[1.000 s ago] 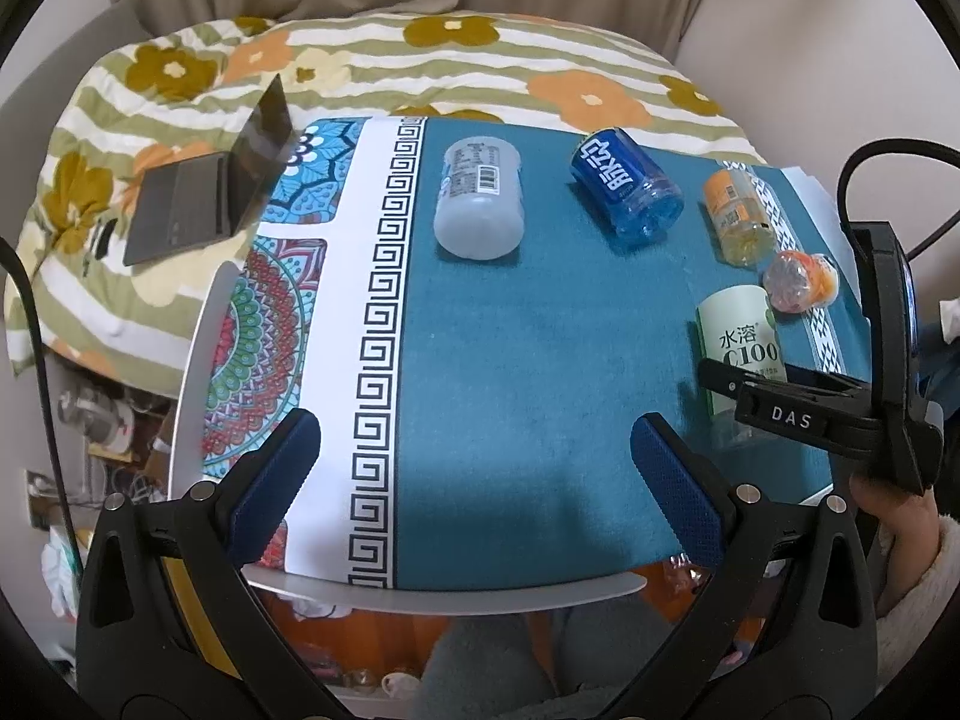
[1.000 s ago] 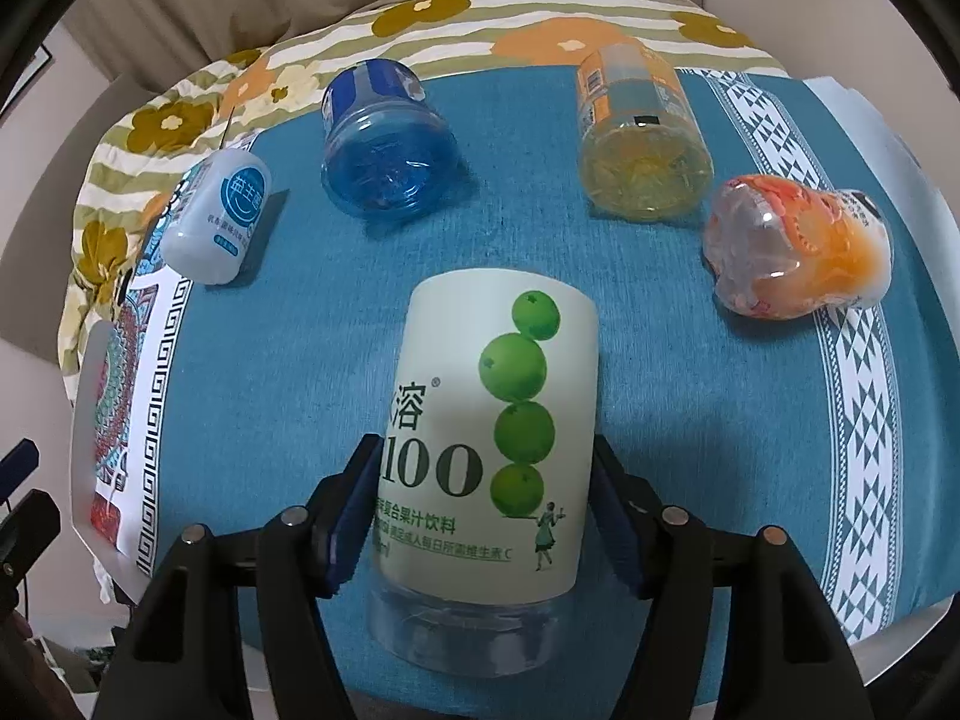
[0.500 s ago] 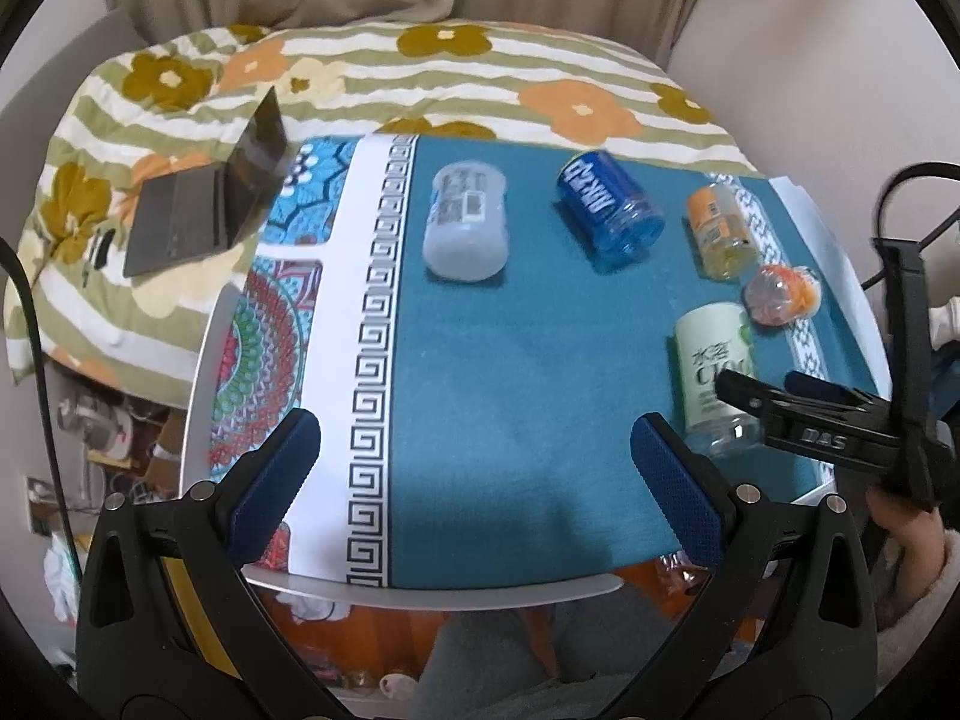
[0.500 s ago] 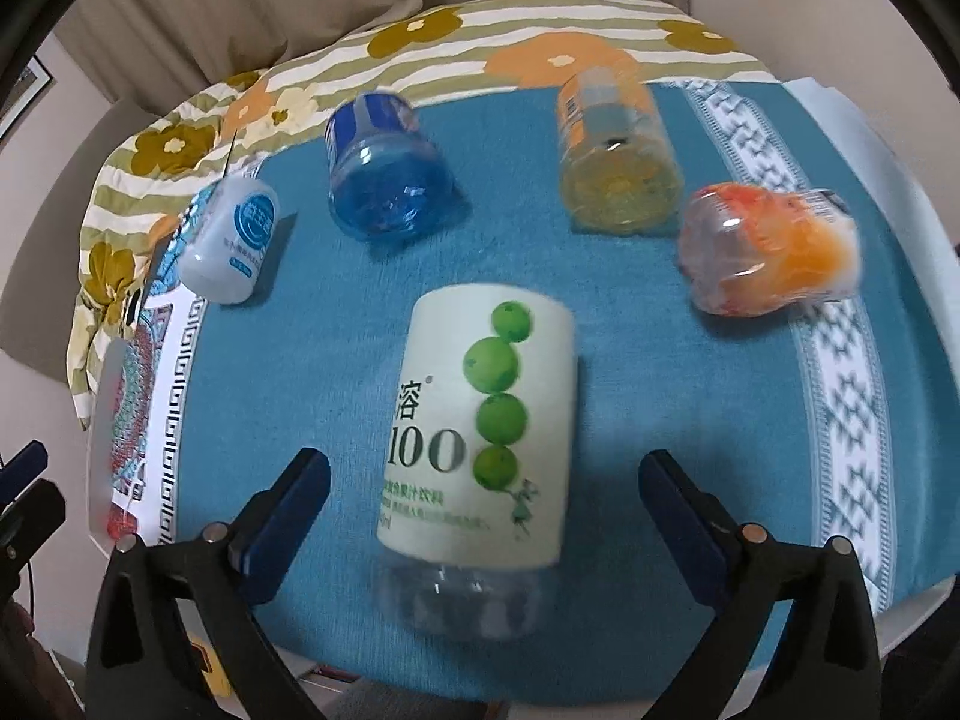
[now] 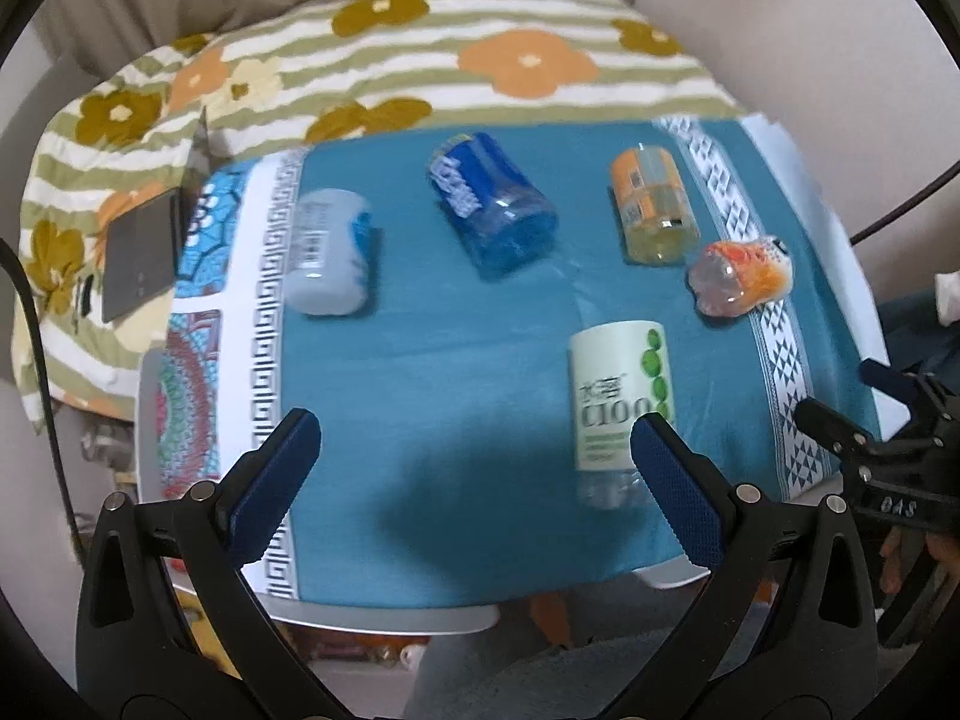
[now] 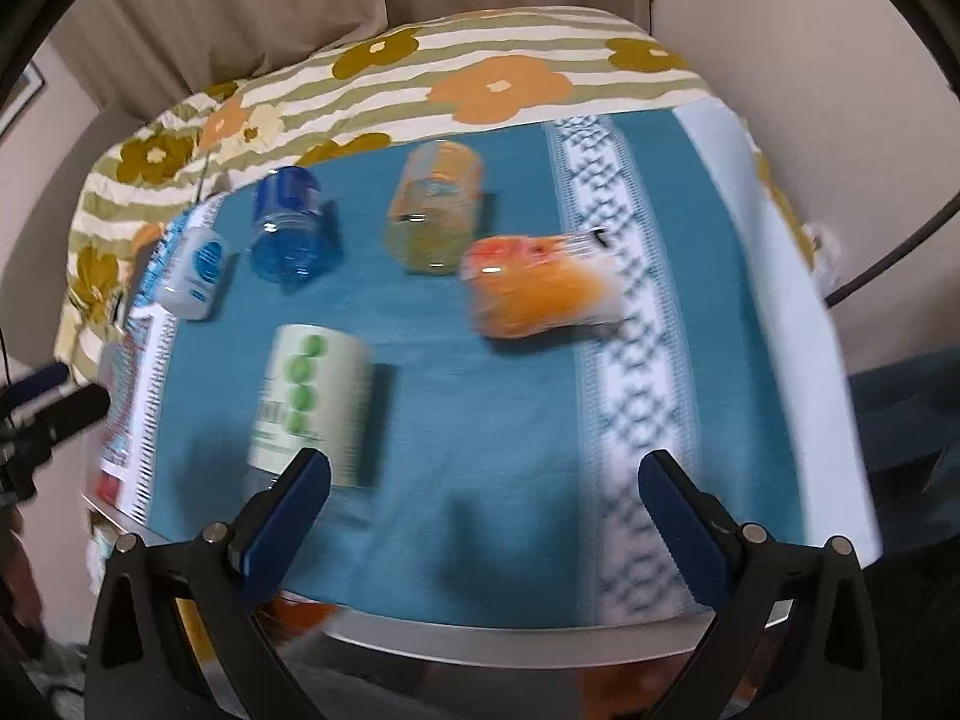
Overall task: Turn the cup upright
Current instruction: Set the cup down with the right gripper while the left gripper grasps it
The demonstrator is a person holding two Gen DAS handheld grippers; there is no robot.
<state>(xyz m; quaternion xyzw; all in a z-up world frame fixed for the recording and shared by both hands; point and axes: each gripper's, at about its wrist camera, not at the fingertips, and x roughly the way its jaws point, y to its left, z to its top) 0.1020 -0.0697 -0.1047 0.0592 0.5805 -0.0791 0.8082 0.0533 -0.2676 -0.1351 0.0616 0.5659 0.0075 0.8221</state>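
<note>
The cup with the green dots [image 5: 621,396] lies on its side on the blue cloth near the front edge of the worktop [image 5: 390,615], its clear end pointing toward the edge, so it is not upright and, as I judge it, the flip is yet to be done. Nothing grips it: the left tongs [image 5: 474,450] hang spread wide above the cloth, one finger just overlapping the cup in that view, and the right tongs [image 6: 483,495] are spread too, with the cup [image 6: 315,402] off beside the left finger. Farther back lie four more on their sides: a white one [image 5: 327,252], a blue one [image 5: 489,210], a yellow one [image 5: 654,210] and an orange one [image 5: 741,276]. All five seem left to stand up. Behind the worktop is a flowered bedspread [image 5: 420,54].
</note>
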